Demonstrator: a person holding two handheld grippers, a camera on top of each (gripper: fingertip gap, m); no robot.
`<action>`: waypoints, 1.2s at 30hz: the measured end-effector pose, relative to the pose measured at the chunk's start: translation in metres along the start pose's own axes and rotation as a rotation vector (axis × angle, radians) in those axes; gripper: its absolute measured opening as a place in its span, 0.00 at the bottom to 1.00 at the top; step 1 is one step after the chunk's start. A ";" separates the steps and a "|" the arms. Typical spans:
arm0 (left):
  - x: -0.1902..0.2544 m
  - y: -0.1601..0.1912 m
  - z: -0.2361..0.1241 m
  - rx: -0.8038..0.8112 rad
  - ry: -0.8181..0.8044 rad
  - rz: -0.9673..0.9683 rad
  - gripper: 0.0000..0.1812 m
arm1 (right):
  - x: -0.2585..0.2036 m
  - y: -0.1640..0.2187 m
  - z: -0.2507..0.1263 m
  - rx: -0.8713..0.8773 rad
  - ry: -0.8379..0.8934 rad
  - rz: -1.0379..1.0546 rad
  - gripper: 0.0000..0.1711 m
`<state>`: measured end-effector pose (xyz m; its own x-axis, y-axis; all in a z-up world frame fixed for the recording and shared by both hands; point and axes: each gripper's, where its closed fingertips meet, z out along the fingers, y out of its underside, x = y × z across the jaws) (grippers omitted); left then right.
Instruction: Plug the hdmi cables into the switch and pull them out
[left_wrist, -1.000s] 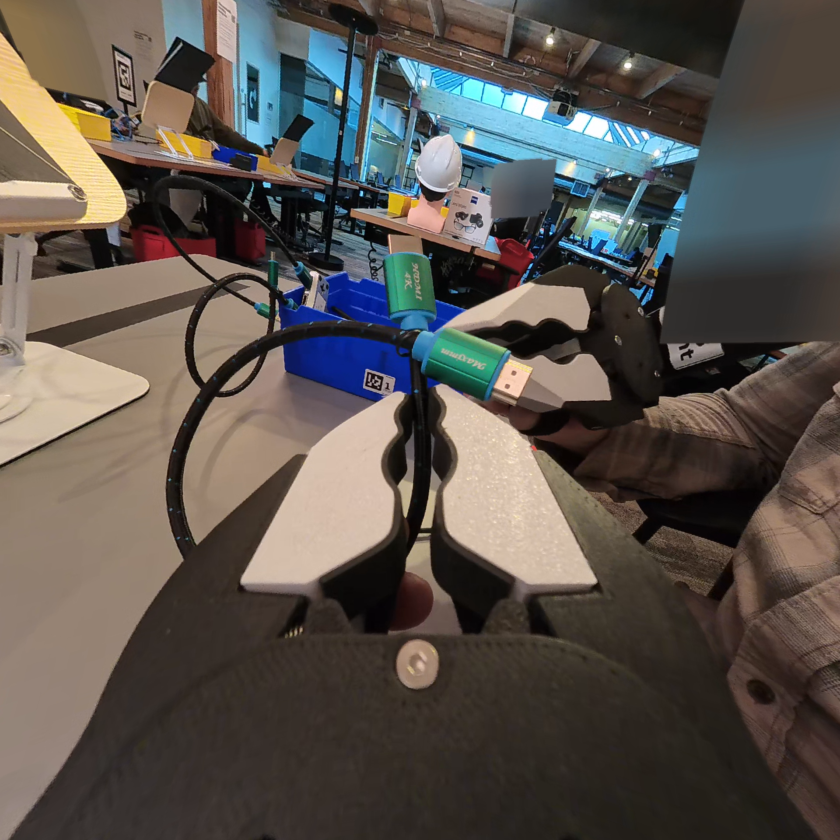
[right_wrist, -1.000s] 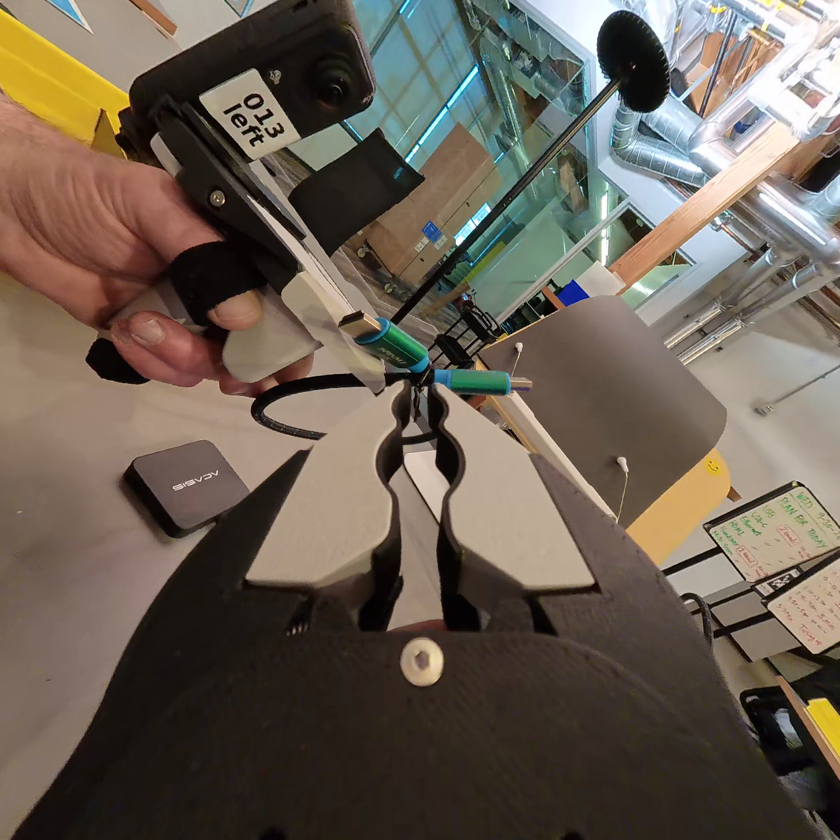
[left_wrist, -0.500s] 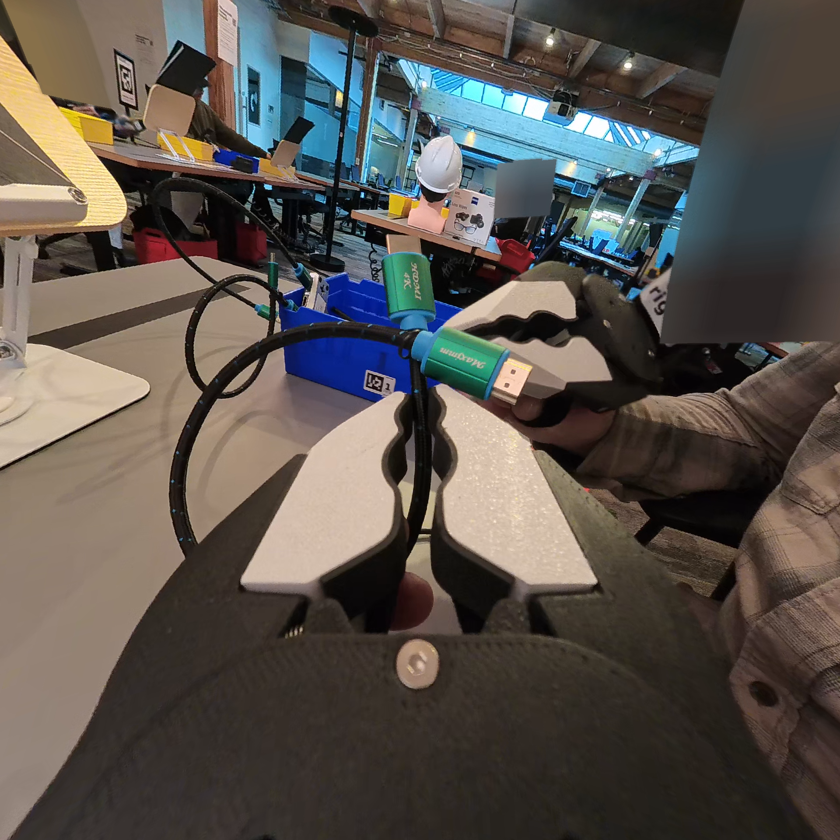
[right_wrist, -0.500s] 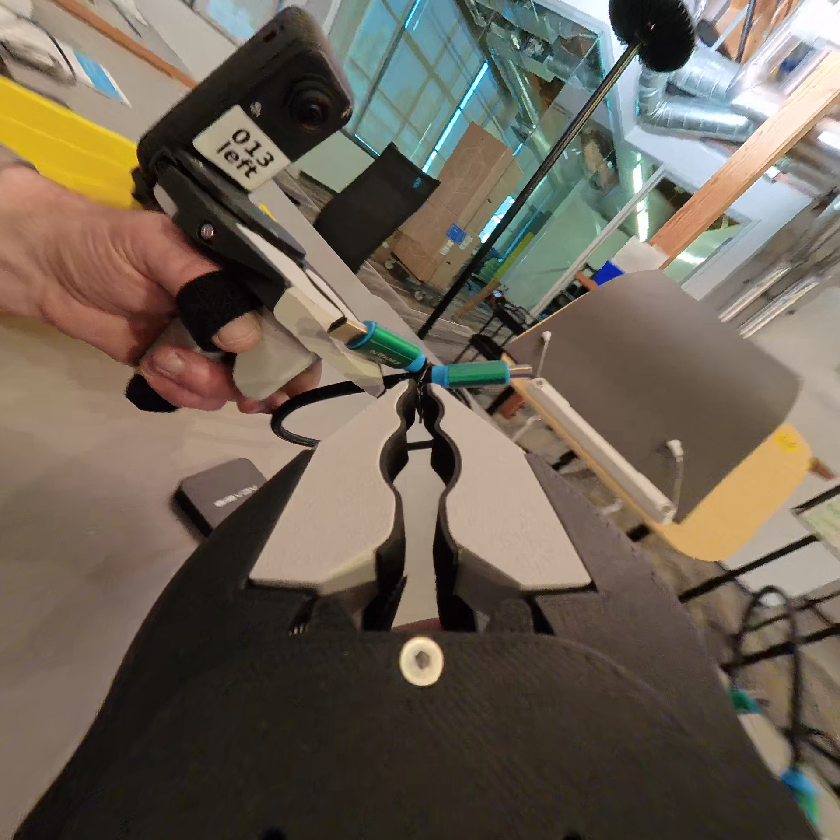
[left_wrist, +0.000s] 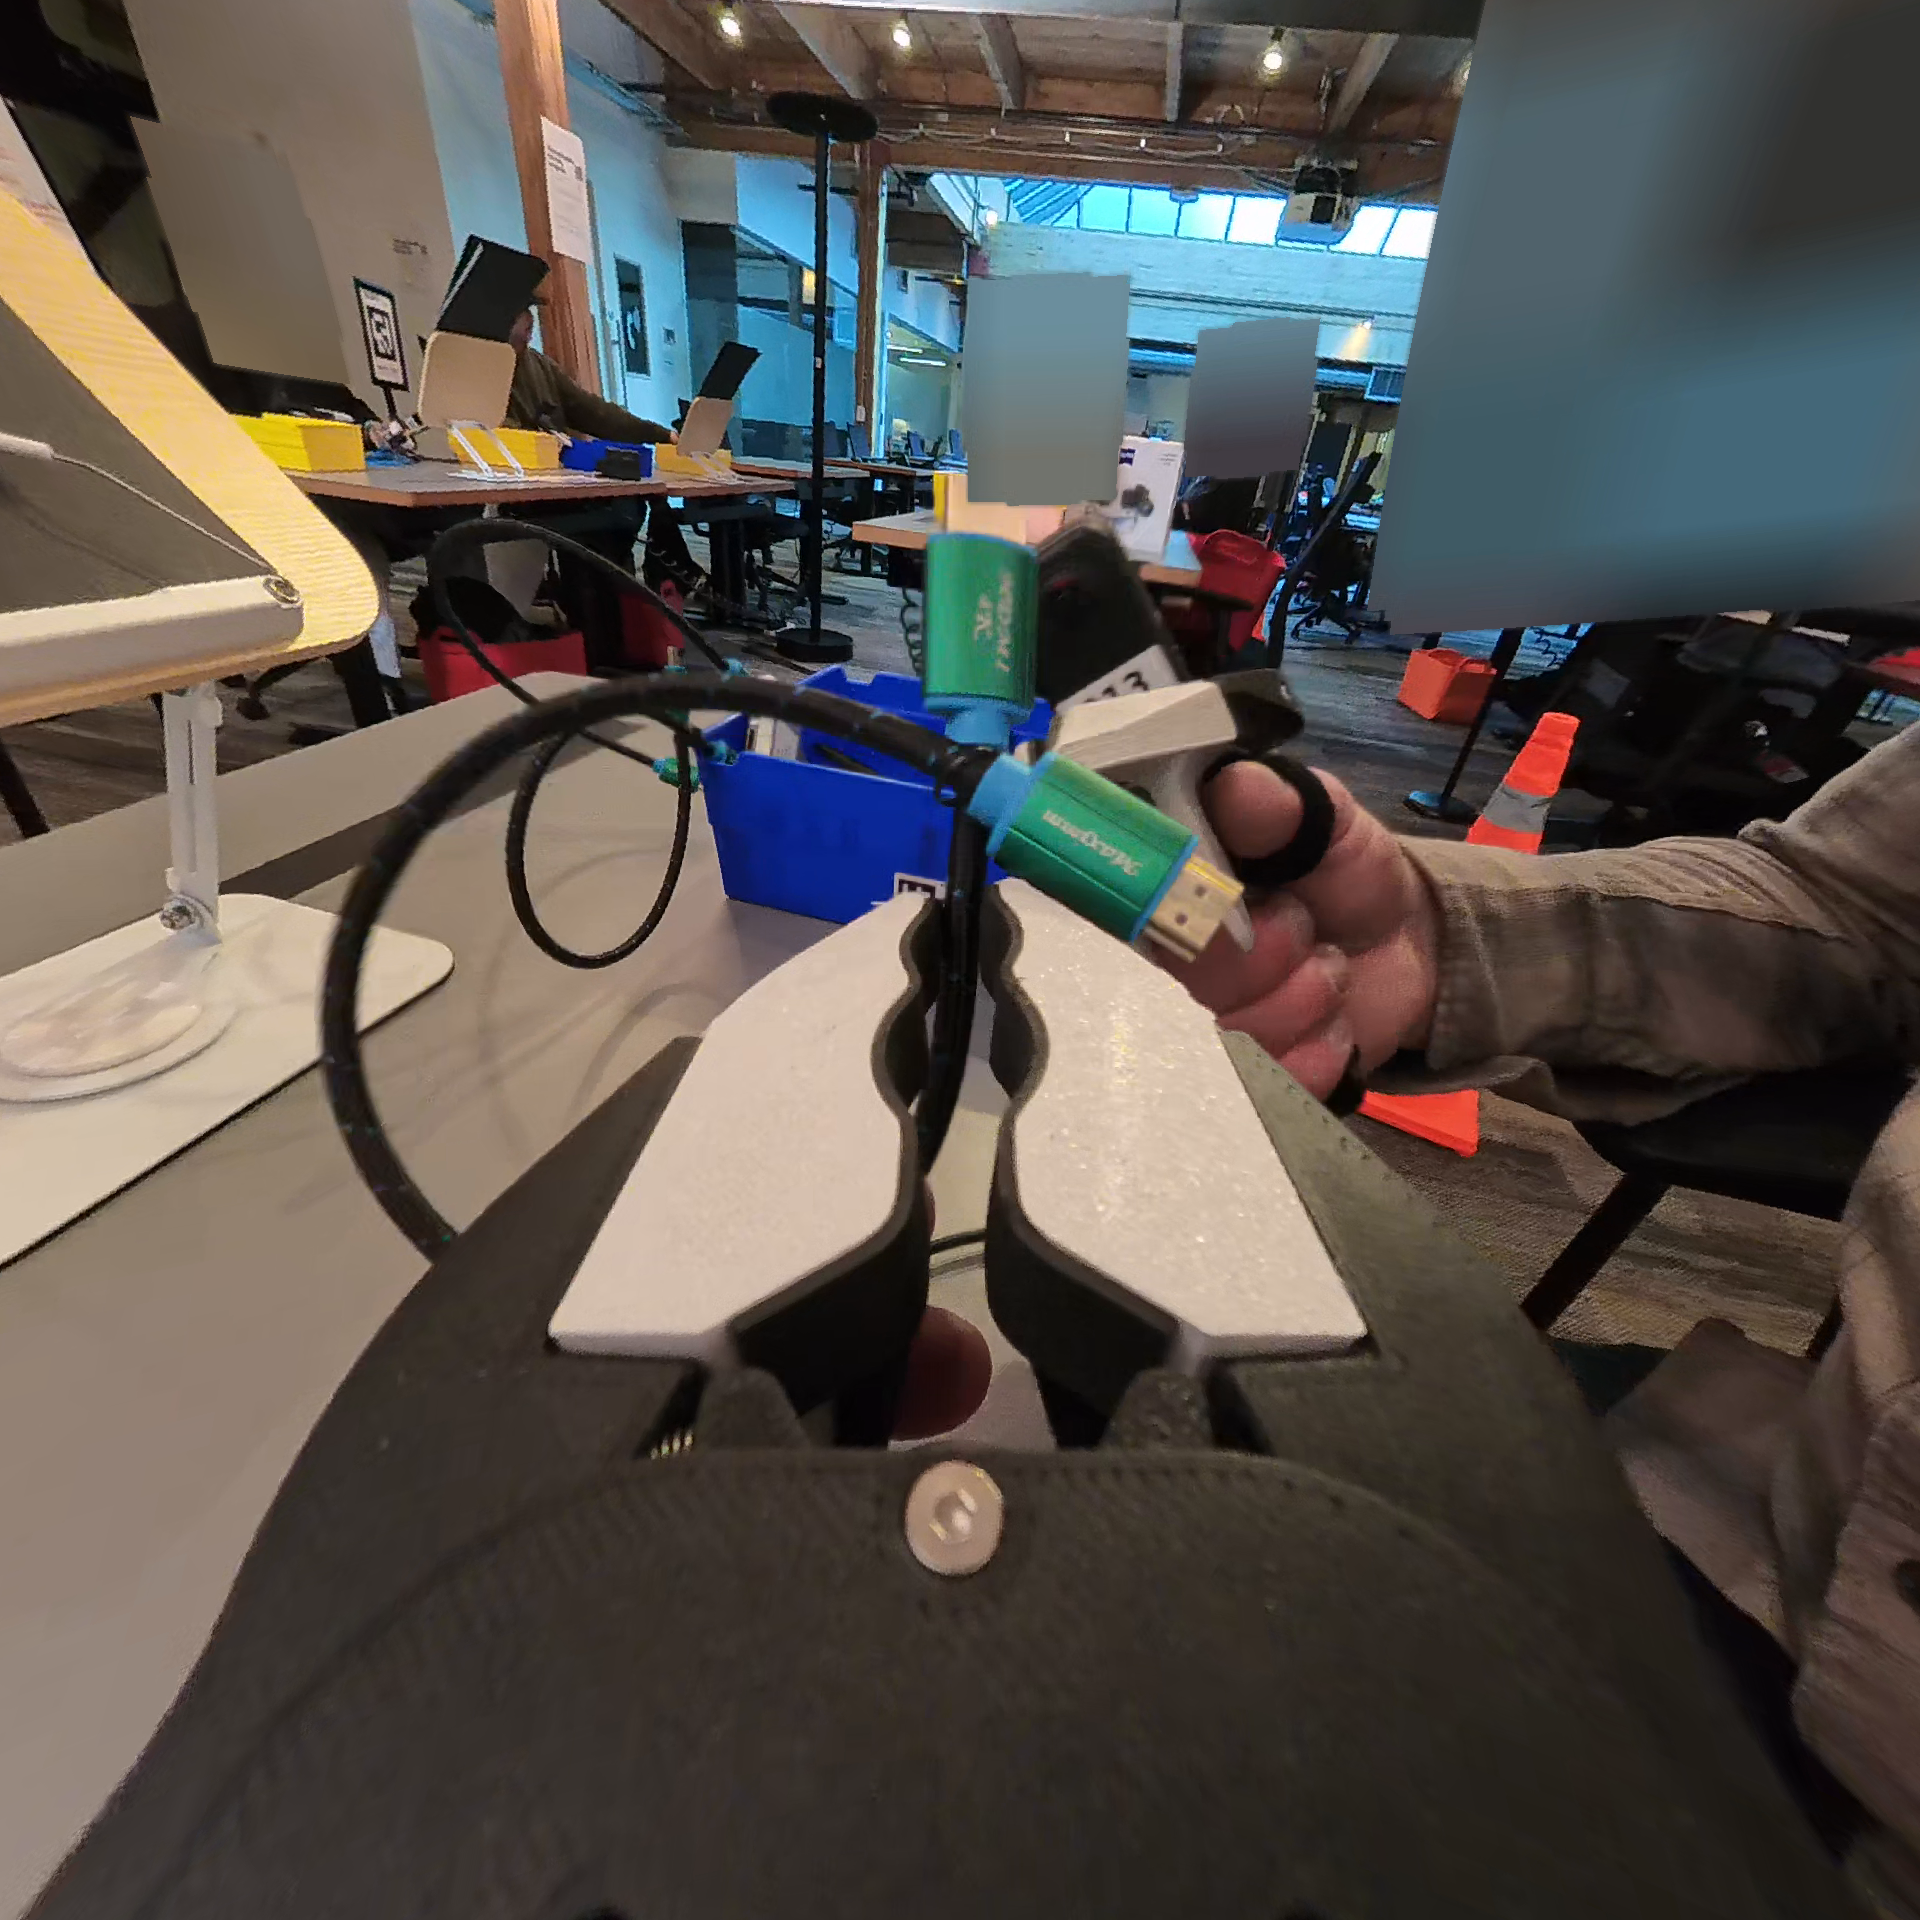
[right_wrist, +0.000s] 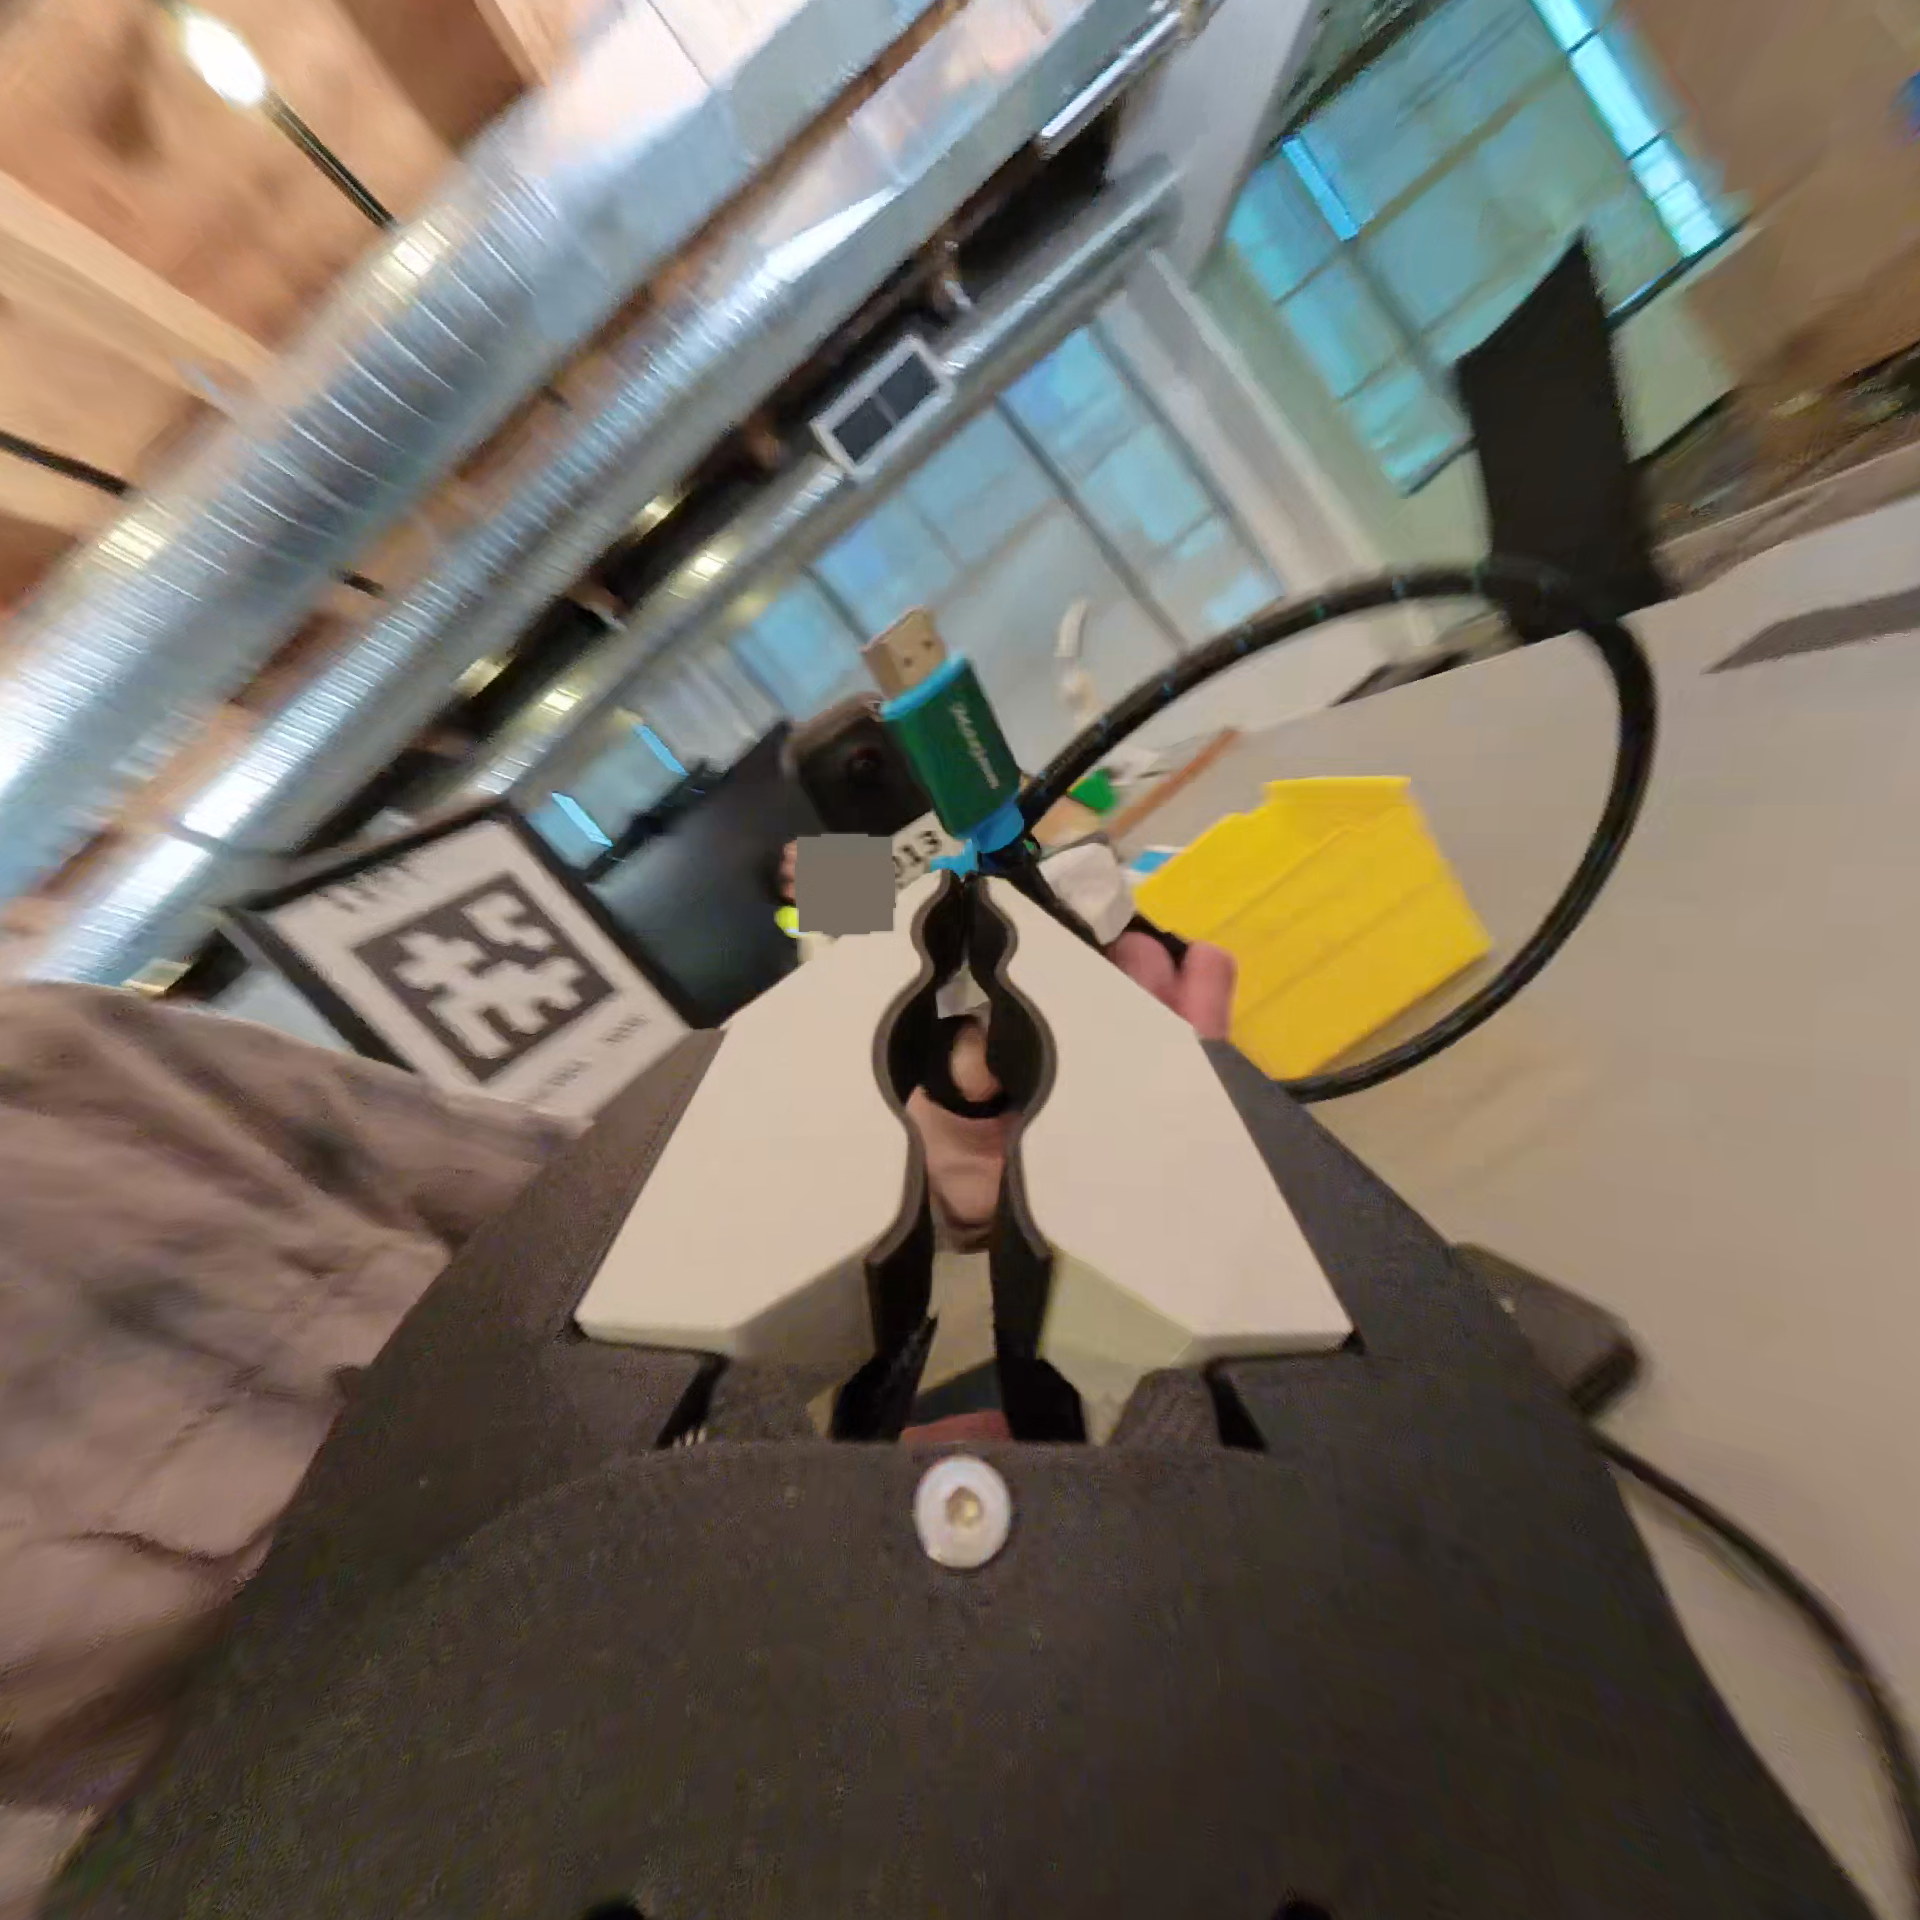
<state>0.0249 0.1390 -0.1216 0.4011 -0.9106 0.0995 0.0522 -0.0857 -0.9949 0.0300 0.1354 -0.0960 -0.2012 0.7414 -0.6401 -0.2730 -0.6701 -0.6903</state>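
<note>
A black braided HDMI cable makes a loop and ends in two green plugs. My left gripper is shut on the cable where its ends cross. One plug points right and down, the other stands upright. My right gripper, held by a hand, meets the crossing from the right. In the blurred right wrist view my right gripper is shut on the cable just below a green plug, and the loop swings out to the right. A dark flat box lies on the table, half hidden by my gripper.
A blue bin with more cables stands on the grey table beyond my grippers. A white stand is at the left. A yellow bin and a black-and-white marker board show in the right wrist view. Orange cone on the floor.
My right gripper has rolled and swung round sharply, so its view is blurred and now faces my left gripper. The right-hand plug has tipped downward. My left gripper keeps its grip.
</note>
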 end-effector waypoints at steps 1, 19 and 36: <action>-0.001 0.001 0.000 -0.010 -0.008 0.009 0.03 | 0.001 0.000 0.000 0.002 0.000 0.012 0.00; -0.010 0.004 0.001 -0.018 -0.041 -0.067 0.03 | 0.014 -0.006 -0.006 -0.267 0.577 -1.200 0.07; -0.004 0.004 0.003 -0.027 -0.024 -0.077 0.03 | 0.019 -0.003 -0.003 -0.398 0.717 -1.596 0.02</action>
<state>0.0266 0.1438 -0.1259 0.4183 -0.8912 0.1755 0.0594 -0.1660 -0.9843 0.0300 0.1515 -0.1077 0.4387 0.5286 0.7267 0.4665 0.5573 -0.6869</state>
